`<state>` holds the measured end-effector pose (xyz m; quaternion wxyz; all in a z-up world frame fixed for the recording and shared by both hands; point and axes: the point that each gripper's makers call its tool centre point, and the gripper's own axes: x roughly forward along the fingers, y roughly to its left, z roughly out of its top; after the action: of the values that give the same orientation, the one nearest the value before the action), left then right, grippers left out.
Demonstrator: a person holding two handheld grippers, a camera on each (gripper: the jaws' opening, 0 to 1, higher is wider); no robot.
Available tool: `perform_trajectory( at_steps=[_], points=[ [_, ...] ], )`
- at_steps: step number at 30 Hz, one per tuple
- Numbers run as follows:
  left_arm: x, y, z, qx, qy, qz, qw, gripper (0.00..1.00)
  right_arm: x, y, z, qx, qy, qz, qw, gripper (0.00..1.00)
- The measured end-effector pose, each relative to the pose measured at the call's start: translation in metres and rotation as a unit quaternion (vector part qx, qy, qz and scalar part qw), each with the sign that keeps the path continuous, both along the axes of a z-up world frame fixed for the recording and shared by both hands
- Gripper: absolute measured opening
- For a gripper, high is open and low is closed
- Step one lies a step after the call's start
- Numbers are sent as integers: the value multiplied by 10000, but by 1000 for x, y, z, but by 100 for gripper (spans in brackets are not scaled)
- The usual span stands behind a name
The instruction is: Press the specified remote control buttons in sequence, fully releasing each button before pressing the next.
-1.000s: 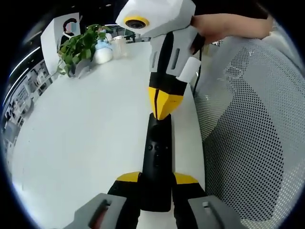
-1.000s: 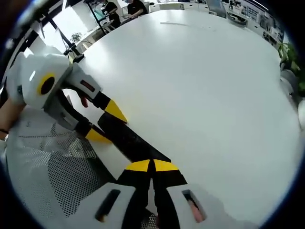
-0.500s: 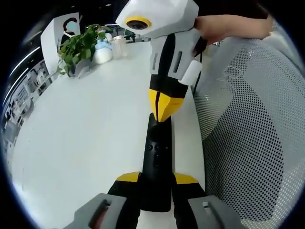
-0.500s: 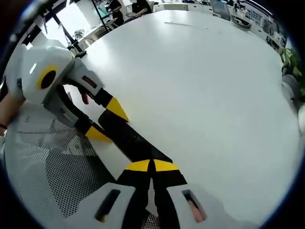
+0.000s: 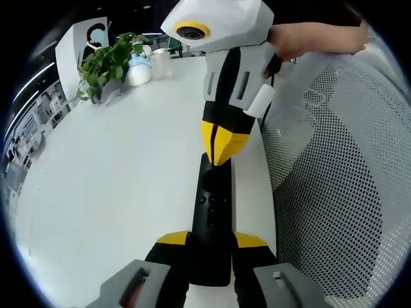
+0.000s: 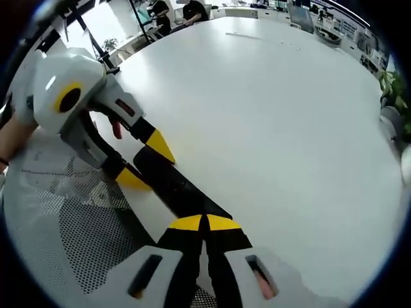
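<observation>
A black remote (image 5: 212, 208) lies lengthwise near the right edge of the white table (image 5: 115, 179). My left gripper (image 5: 212, 239) is shut on its near end, one yellow-tipped jaw on each side. My right gripper (image 5: 220, 151) comes down from the top, shut, with its joined yellow tips touching the remote's far end. In the right gripper view, my right gripper (image 6: 204, 222) has both tips pressed together over the remote (image 6: 176, 189), and the left gripper (image 6: 144, 163) clamps the far end from the left.
A potted plant (image 5: 106, 64) and a white bottle (image 5: 138, 67) stand at the table's far side. A white mesh chair (image 5: 340, 179) sits right beside the table edge. A person's hand (image 5: 308, 38) holds the right gripper. The broad tabletop (image 6: 276, 128) stretches away.
The right gripper's body has shifted slightly right and down in the left gripper view, its tips still at the remote's far end. The left gripper's hold on the remote is unchanged.
</observation>
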<state>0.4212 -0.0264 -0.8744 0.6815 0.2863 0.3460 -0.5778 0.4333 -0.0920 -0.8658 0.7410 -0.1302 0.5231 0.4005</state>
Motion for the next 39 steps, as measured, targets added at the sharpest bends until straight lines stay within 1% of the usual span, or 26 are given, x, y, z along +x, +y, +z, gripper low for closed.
perform_trajectory(
  at_steps=[8, 12, 14, 20, 23, 25, 26, 28, 39],
  points=[
    [0, 0, 0, -28, 1, -16, 10000, 25, 0, 0, 0, -27, 92, -58, 9999, 0],
    [0, -1, 0, -20, -9, -32, 10000, 24, -2, 1, 1, -164, 15, 74, 9998, 0],
    [0, -1, 0, -9, -18, -38, 10000, 24, -1, 0, 1, -174, -10, 91, 9998, 0],
    [0, -1, 0, -8, -18, -32, 10000, 24, -1, 0, 1, -195, 20, 84, 9998, 0],
    [0, -1, 0, -10, -17, -31, 10000, 24, -1, 3, 2, -146, 29, 117, 9998, 0],
    [0, -1, 0, -19, -16, -33, 10000, 24, -5, 8, 2, -62, 125, 175, 9997, 0],
    [0, -1, 0, -23, -14, -32, 10000, 24, -6, 9, 1, -72, 126, 202, 9997, 0],
    [0, -1, 0, -27, -16, -33, 10000, 24, -7, 11, 1, -119, 44, 344, 9993, 0],
    [0, -1, 0, -27, -12, -38, 10000, 24, -5, 12, 1, -222, -126, 493, 9985, 0]
  ],
)
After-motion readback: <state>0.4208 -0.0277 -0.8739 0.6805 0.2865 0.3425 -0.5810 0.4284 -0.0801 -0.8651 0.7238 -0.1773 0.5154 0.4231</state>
